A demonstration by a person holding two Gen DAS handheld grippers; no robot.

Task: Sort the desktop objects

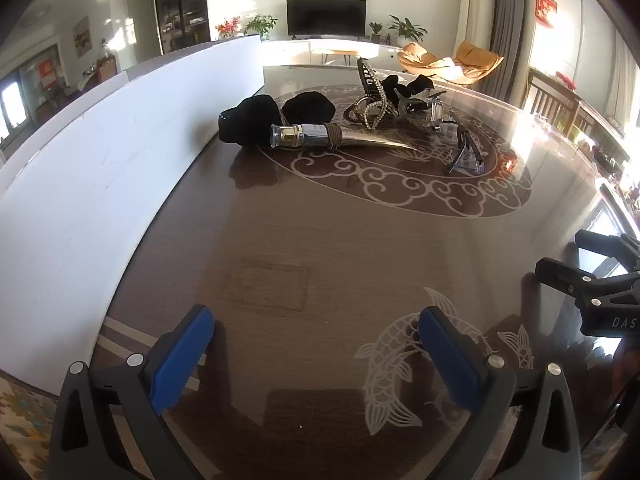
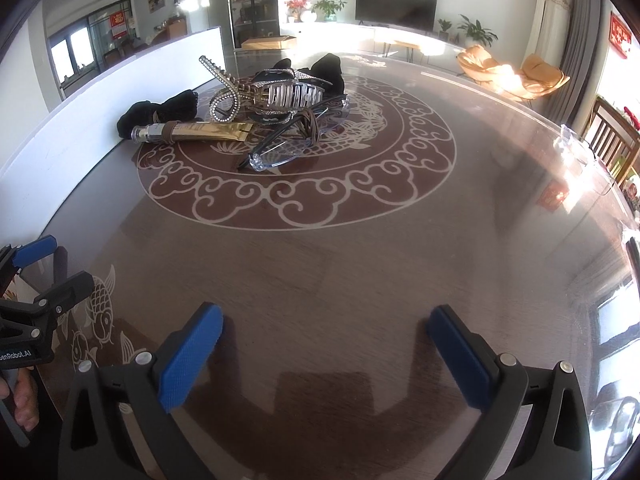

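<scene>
Two grippers hang over a dark, glossy table (image 2: pixel 360 248) patterned with pale scrollwork and fish. At the far left a long white board (image 1: pixel 120 152) stands upright along the table's edge, walling off that side. Just beside it lies a black cloth bundle (image 1: pixel 248 120), and against that a gold tube (image 1: pixel 360 140) with a clear cap lies flat, its cap end toward the board. Right of the tube the pile rises: a rhinestone hair clip (image 1: pixel 372 96) loops upward, a clear claw clip (image 2: pixel 292 94) rests against it, and more black fabric (image 2: pixel 332 68) sits behind. A pair of clear glasses (image 2: pixel 288 152) lies at the near right edge of the heap, one arm crossing the tube's tail.

The left gripper (image 1: pixel 316 356) has its blue pads spread wide with only bare tabletop between them, well short of the pile. The right gripper (image 2: pixel 324 356) is likewise wide apart and holds nothing; in the left wrist view it shows as black linkage at the right edge. Open table lies between both grippers and the pile.

Beyond the table, a television (image 2: pixel 396 0), potted plants (image 2: pixel 476 32) and tan chairs (image 2: pixel 512 68) stand in sunlight.
</scene>
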